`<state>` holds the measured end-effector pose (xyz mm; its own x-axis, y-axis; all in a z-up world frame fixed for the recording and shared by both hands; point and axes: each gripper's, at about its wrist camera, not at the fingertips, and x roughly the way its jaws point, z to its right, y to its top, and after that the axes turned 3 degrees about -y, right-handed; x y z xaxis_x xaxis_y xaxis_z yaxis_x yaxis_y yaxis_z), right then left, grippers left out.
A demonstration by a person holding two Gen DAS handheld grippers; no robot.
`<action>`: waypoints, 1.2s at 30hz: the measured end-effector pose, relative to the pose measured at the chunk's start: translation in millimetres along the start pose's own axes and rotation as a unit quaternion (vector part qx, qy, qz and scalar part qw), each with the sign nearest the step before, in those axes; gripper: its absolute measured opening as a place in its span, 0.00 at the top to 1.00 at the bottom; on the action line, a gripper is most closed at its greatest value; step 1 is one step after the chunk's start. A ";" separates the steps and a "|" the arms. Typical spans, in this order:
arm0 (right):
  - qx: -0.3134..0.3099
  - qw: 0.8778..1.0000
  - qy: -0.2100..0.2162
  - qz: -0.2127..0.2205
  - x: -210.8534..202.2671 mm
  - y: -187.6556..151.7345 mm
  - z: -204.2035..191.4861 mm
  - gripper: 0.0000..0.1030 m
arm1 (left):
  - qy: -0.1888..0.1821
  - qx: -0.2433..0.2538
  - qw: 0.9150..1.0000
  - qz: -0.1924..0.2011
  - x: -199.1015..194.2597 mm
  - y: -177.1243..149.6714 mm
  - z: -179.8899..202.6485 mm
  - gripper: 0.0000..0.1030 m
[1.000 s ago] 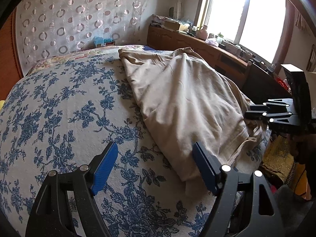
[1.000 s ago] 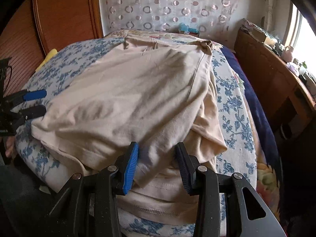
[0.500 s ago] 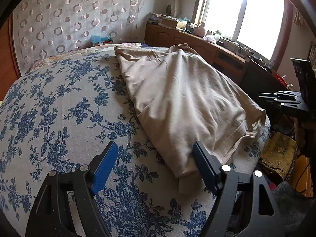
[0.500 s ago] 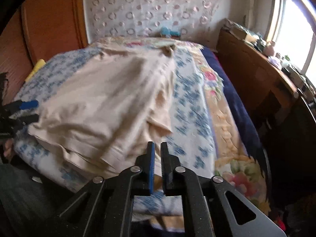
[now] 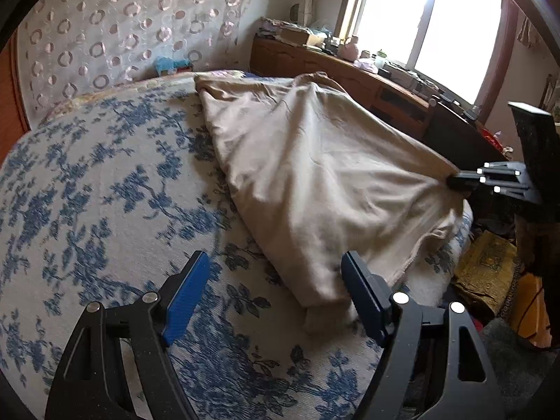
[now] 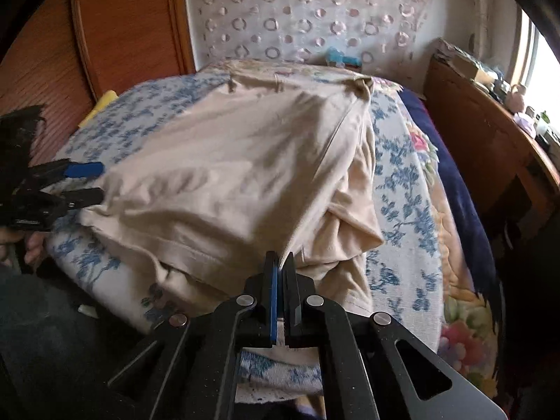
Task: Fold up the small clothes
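Beige garment [image 5: 315,175] lies on the right side of the floral bedspread [image 5: 105,182], near-right hem pinched taut in the just-closed right gripper [image 6: 280,262] for folding, while the left gripper [image 5: 276,290] gapes empty beside its near-left corner.

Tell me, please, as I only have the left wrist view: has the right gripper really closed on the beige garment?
Observer: Yes. The right gripper is shut, pinching a fold at the near edge of the beige garment.
Operator: Thank you. How does my left gripper sit against the cloth from the side?
Observer: Seen side-on, the left gripper is open, and the garment's corner lies right at its fingertips, unpinched.
Operator: What lies past the garment's raised side?
Observer: A navy blanket runs along that edge of the bed.
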<state>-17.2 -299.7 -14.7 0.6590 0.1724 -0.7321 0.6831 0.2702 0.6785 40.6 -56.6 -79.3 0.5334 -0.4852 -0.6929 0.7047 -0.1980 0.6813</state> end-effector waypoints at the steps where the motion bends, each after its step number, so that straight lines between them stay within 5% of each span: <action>1: -0.002 1.000 -0.007 0.001 -7.4 0.2 3.4 0.98 | -0.001 0.002 1.000 0.002 -0.8 -1.1 1.6 0.25; 6: -0.008 0.999 -0.036 -0.012 -19.9 -2.6 13.7 0.98 | -0.029 0.003 1.000 -0.002 -1.7 -4.2 7.1 0.53; 13: 0.013 0.999 -0.041 -0.023 -6.0 -7.5 8.6 0.96 | -0.036 0.010 0.999 -0.010 -0.4 -4.0 13.1 0.67; 17: 0.028 0.997 -0.067 -0.022 2.1 -7.9 10.4 0.64 | -0.044 0.010 0.999 -0.022 -0.8 -4.8 17.1 0.95; 24: 0.049 0.997 -0.049 -0.020 8.6 -5.0 19.0 0.55 | -0.051 0.037 0.998 -0.005 -37.2 -2.8 37.5 0.96; 34: 0.045 0.998 -0.020 -0.033 13.1 -6.6 29.5 0.55 | -0.047 0.021 0.998 -0.033 -18.1 -3.4 26.7 0.96; 36: 0.042 0.999 -0.009 -0.030 12.1 -7.6 29.8 0.68 | -0.046 0.013 0.998 -0.039 -13.7 -4.6 23.2 0.96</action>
<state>-5.1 -327.9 -26.9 0.6208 0.1405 -0.7713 0.7452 0.1998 0.6362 19.2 -68.8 -67.5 0.4316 -0.5435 -0.7199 0.7288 -0.2601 0.6334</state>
